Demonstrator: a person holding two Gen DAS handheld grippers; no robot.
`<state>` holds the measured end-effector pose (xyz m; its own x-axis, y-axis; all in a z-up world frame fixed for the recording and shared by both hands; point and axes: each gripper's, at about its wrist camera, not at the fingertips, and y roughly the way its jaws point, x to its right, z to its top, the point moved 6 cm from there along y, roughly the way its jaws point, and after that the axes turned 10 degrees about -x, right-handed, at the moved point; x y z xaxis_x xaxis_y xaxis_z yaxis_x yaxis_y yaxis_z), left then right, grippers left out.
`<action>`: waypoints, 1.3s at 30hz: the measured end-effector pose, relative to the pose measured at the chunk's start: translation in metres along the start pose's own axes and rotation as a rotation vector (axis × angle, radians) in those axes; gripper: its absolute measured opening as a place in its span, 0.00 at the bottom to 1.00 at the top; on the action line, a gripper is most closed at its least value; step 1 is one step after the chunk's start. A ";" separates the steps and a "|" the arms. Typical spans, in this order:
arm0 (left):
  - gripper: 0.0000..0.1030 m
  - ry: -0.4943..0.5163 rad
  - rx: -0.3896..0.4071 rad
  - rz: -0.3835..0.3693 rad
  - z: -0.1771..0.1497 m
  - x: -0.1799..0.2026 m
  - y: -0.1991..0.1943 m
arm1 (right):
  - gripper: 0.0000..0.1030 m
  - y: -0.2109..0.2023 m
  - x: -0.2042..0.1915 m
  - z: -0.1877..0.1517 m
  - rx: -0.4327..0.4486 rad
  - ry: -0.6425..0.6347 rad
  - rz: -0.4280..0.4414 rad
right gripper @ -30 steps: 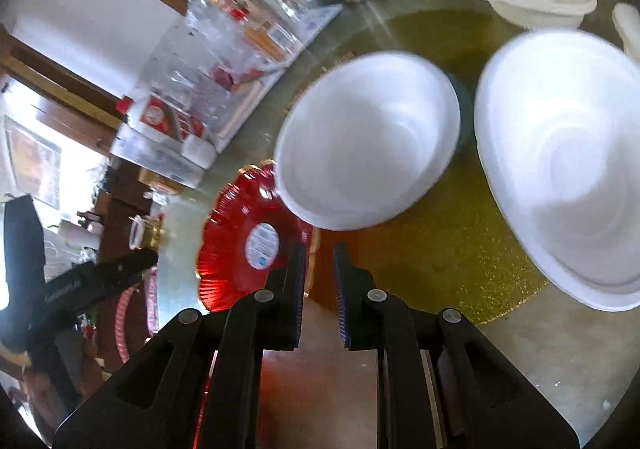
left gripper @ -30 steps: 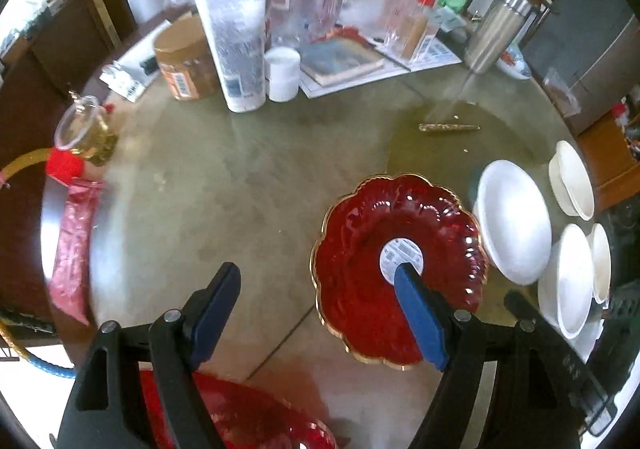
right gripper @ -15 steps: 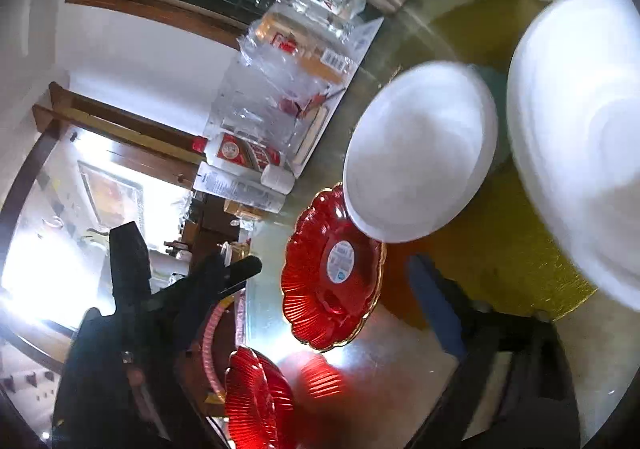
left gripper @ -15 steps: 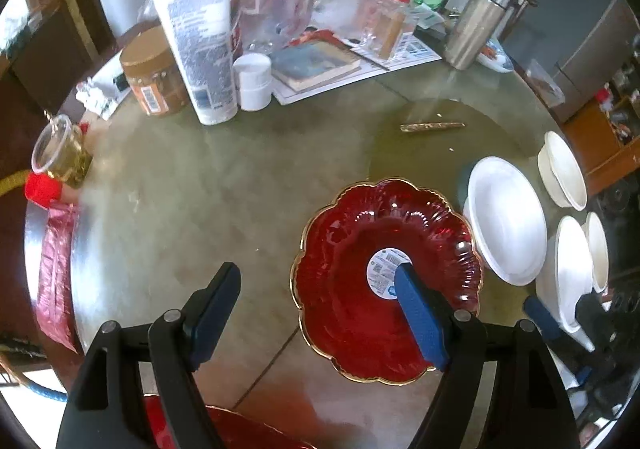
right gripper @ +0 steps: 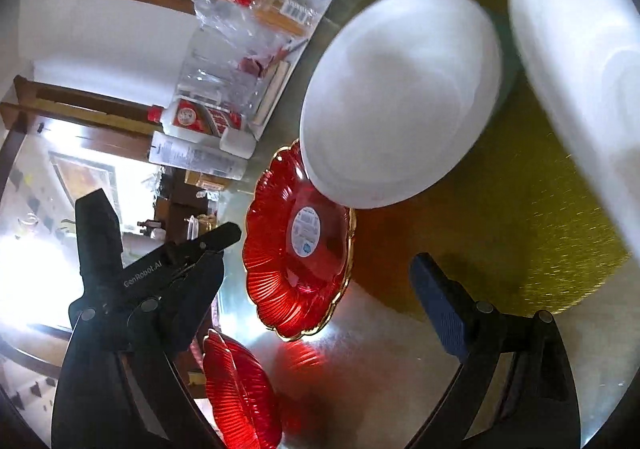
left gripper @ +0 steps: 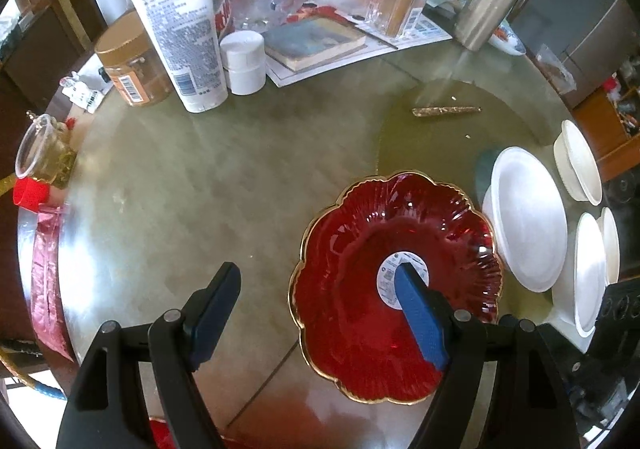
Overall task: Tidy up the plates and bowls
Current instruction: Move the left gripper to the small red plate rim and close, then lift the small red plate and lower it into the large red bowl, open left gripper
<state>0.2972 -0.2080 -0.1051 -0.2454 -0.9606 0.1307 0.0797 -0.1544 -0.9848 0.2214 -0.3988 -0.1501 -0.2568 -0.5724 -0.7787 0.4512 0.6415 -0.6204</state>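
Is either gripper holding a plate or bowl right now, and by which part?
Nothing is held. The left gripper stands open above the red plate, gripping nothing. The right gripper has just been opening, with nothing between its pads.

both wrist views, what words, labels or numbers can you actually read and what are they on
"GenRobot.AI": white lettering on the black body of the left gripper, seen from the right wrist.
White tube: a blue brand word at its top and dense print below, too blurred to read.
Round sticker in the red plate: print too small.
Brown jar: a barcode only, digits unreadable.
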 end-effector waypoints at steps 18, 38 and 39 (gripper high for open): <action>0.58 0.051 -0.038 0.013 -0.004 -0.001 0.025 | 0.76 0.022 -0.012 0.001 0.028 -0.041 -0.041; 0.17 0.043 0.002 0.069 -0.008 -0.012 0.014 | 0.10 0.025 0.004 -0.001 0.035 -0.049 -0.121; 0.16 0.046 0.007 0.067 -0.009 -0.011 0.011 | 0.10 0.024 0.004 -0.002 0.037 -0.050 -0.124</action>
<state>0.2924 -0.1975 -0.1180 -0.2832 -0.9572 0.0588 0.1040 -0.0916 -0.9904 0.2299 -0.3842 -0.1682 -0.2699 -0.6712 -0.6903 0.4506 0.5455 -0.7066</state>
